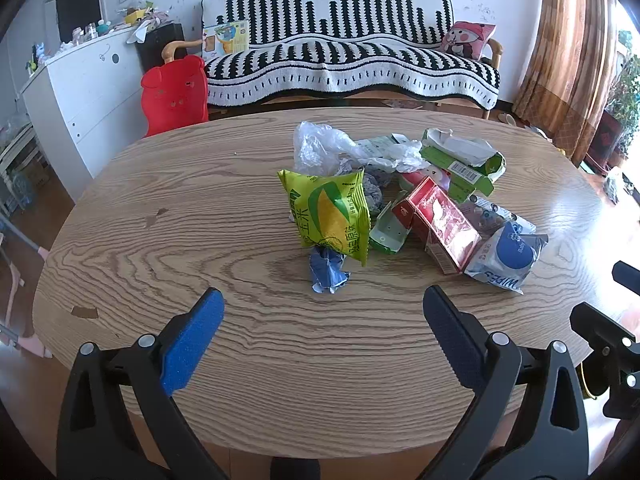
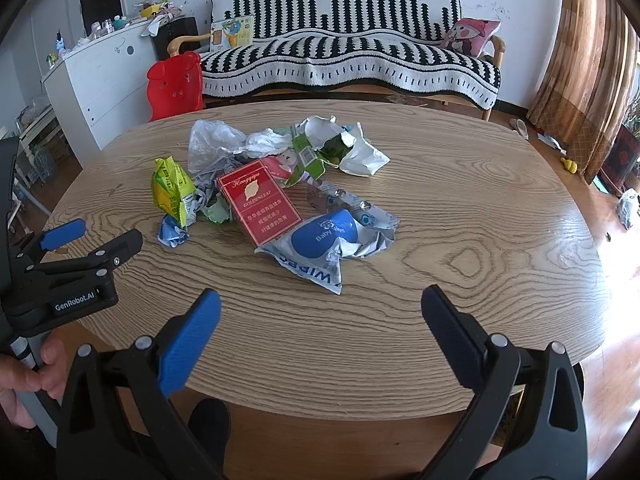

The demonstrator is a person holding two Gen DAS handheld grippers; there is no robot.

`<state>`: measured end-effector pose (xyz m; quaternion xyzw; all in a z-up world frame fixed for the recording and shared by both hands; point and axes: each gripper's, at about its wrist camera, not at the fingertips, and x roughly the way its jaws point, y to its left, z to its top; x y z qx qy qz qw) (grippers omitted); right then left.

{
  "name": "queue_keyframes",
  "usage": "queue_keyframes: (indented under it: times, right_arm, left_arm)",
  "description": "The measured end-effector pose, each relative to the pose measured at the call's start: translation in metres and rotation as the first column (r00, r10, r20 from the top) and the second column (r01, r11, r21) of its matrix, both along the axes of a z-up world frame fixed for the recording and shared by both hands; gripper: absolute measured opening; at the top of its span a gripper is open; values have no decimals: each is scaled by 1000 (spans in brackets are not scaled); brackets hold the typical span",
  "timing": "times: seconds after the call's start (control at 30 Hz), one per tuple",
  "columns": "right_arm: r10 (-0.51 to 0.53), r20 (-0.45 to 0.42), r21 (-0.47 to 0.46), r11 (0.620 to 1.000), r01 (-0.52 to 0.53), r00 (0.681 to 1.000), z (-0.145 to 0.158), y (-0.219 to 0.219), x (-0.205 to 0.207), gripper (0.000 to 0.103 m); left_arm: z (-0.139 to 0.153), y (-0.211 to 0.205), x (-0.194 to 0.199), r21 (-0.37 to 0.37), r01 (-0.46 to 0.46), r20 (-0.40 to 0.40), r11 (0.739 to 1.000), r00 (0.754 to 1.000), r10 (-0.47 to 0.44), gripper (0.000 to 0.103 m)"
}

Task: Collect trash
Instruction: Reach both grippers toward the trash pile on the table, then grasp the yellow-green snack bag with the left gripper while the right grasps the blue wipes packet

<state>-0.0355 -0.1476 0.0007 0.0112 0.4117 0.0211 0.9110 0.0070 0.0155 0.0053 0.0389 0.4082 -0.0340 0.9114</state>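
The left gripper (image 1: 323, 300) hovers low over the near edge of the oval wood-grain table (image 1: 200, 208), its blue-padded jaws spread wide and holding nothing; the right gripper (image 2: 321, 299) hangs beside it in the same pose, jaws apart and empty. A hand (image 2: 24, 376) grips the left tool's handle at the right view's lower left. The trash lies heaped mid-table, well ahead of both grippers: a yellow-green corn snack bag (image 1: 330, 214), a crumpled blue wrapper (image 1: 328, 270) just in front of it, a red cigarette carton (image 2: 258, 202), a blue-and-white baby wipes pack (image 2: 326, 246), a torn green cardboard box (image 1: 464, 160) and a clear plastic bag (image 1: 320, 146). Behind the table stand a black-and-white patterned sofa (image 1: 348, 52), a red plastic chair (image 1: 174, 94) and a white cabinet (image 1: 84, 92).
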Motion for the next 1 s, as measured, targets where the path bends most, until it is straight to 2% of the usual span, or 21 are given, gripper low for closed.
queue_keyframes:
  times: [0.57, 0.67, 0.83, 1.0]
  right_arm:
    - [-6, -16, -2, 1000, 6, 1000, -7, -6, 4, 97]
    - [-14, -24, -6, 1000, 13, 1000, -10, -10, 8, 97]
    - [-36, -47, 1, 999, 36, 998, -18, -20, 16, 97]
    - [-46, -67, 4, 999, 47, 997, -25, -28, 26, 97]
  left_arm:
    - [-4, 13, 11, -9, -29, -17, 1000, 999, 29, 97]
    - [-9, 9, 27, 15, -32, -25, 999, 999, 32, 97]
    - [-12, 4, 63, -4, -44, -33, 999, 999, 44, 97]
    - [-30, -3, 98, -24, -62, -89, 998, 994, 60, 97]
